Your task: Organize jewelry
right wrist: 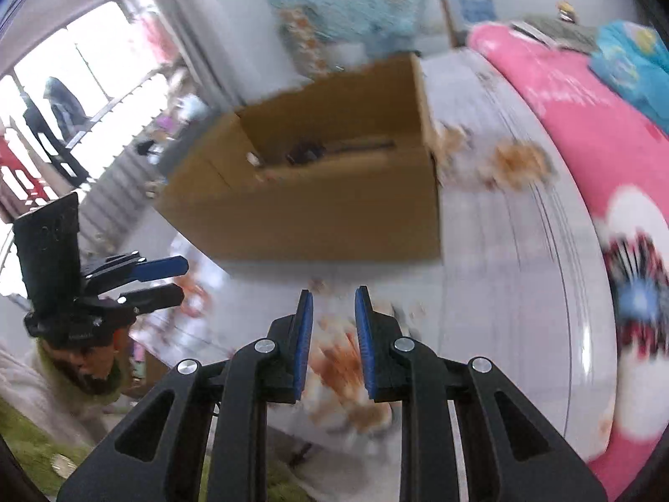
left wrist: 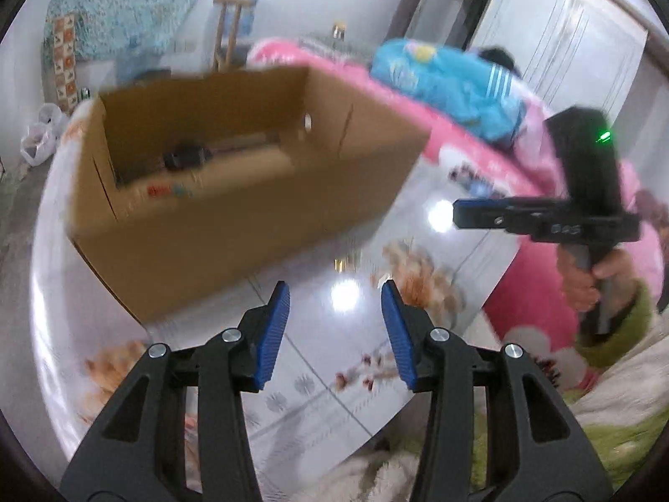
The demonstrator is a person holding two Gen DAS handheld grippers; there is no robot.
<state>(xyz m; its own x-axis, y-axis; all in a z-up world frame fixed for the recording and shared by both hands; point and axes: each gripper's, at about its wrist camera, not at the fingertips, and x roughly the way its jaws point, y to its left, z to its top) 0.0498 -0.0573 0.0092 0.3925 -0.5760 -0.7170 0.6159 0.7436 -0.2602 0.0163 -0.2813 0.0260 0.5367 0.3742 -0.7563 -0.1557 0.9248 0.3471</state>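
Jewelry out of clear sight, both claws empty

Jewelry cannot be made out for sure; a small dark thing [left wrist: 184, 158] lies blurred on the floor of the cardboard box [left wrist: 234, 226]. The left claw [left wrist: 335, 298] has its blue pads wide apart, gripping nothing, with the box just ahead and to its left. The right claw [right wrist: 333, 300] stands with a narrower gap, also empty, and the box sits ahead of it. Both hover over a glossy flowered table [left wrist: 368, 376]; a pink blanket [right wrist: 556, 96] lies beyond, to the right.

No writing can be read in either view; the cardboard box [left wrist: 234, 209] carries a small red and blue printed patch on its inner front wall, too blurred to make out; the raised marking on the right gripper [left wrist: 460, 214] body is illegible too.
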